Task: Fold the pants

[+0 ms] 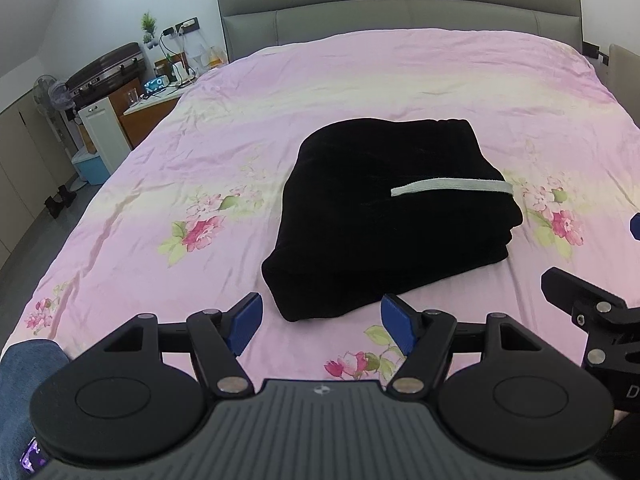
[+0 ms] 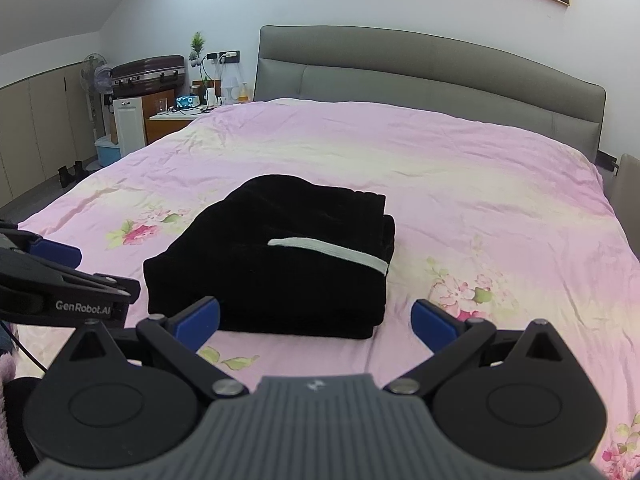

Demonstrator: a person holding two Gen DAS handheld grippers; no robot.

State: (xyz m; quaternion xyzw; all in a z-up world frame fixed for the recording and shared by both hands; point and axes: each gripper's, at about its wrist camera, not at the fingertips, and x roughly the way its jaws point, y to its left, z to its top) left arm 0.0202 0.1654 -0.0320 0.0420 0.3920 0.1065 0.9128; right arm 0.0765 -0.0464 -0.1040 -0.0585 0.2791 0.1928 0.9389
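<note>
Item: left gripper and right gripper, fingers of both spread, nothing held. Folded black pants lie on the pink floral bedspread, just beyond your fingertips, untouched. Risk: nudge the stack's near edge and you may undo the layers or drag the white drawstring.

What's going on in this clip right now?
A person holds two handheld grippers over a bed with a pink floral cover. The black pants lie there folded into a compact stack. The left gripper and right gripper are both open, holding nothing, just short of the pants.
</note>
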